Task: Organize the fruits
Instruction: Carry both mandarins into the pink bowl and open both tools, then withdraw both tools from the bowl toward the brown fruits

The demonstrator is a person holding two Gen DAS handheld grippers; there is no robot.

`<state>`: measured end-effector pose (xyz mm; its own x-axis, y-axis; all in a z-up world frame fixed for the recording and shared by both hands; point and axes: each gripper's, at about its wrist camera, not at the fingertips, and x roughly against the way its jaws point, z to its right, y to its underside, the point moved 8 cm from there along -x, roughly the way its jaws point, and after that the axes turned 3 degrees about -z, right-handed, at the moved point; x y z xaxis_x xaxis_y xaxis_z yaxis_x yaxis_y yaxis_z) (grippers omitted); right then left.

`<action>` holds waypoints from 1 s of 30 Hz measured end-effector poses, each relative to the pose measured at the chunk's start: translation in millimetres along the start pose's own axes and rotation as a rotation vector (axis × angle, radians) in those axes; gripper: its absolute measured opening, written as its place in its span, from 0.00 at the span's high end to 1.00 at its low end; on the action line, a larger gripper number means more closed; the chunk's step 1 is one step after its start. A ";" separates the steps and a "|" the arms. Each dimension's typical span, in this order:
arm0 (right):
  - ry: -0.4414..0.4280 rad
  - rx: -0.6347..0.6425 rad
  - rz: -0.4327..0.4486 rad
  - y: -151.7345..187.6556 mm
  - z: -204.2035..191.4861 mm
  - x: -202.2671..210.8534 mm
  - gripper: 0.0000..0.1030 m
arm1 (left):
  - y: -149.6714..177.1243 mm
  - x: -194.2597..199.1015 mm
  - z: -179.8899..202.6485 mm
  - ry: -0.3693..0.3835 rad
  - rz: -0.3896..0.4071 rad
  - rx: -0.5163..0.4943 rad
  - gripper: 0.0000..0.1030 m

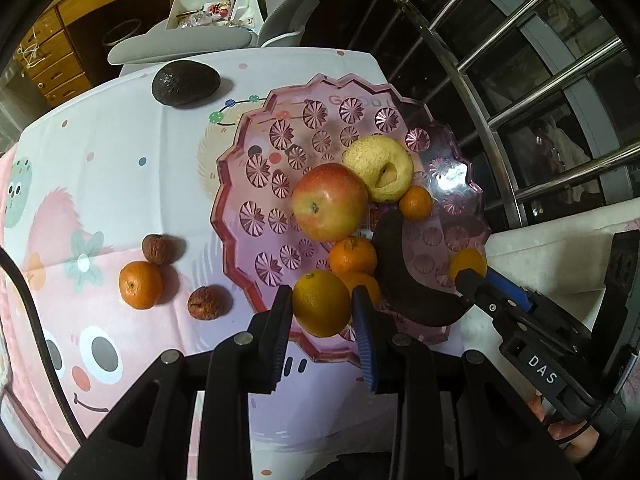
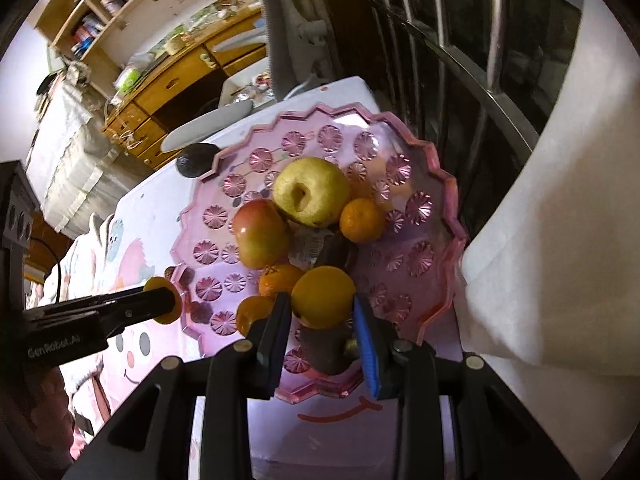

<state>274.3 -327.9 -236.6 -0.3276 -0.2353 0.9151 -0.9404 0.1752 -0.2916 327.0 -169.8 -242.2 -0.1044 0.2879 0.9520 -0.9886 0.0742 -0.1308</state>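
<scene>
A pink scalloped plate [image 1: 240, 184] [image 2: 444, 200] holds a red apple [image 1: 329, 201] [image 2: 262, 236], a yellow pear [image 1: 380, 168] [image 2: 310, 192], a dark banana [image 1: 404, 280] and several small oranges. My left gripper [image 1: 322, 308] is shut on an orange [image 1: 321, 302] over the plate's near rim. My right gripper [image 2: 322, 312] is shut on another orange [image 2: 323, 297] above the plate; it shows in the left wrist view [image 1: 468, 268]. On the cloth lie an orange [image 1: 140, 285], two walnuts [image 1: 158, 249] [image 1: 206, 302] and an avocado [image 1: 185, 82].
The table wears a cartoon-print cloth [image 1: 100, 200]. A metal window grille [image 1: 520, 80] runs along the right. A white cloth [image 2: 560, 220] hangs at the right. A grey chair [image 1: 180, 40] and wooden drawers [image 1: 60, 60] stand behind the table.
</scene>
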 end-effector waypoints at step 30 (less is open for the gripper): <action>0.022 -0.157 -0.009 55.9 -60.8 32.6 0.47 | 78.4 82.0 -90.4 -0.030 0.071 -0.002 0.37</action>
<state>216.6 -267.6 -206.1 -0.3154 -0.2165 0.9239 -0.9169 0.3204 -0.2379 250.7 -54.1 -199.4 -0.1777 0.2641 0.9480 -0.9784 0.0563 -0.1991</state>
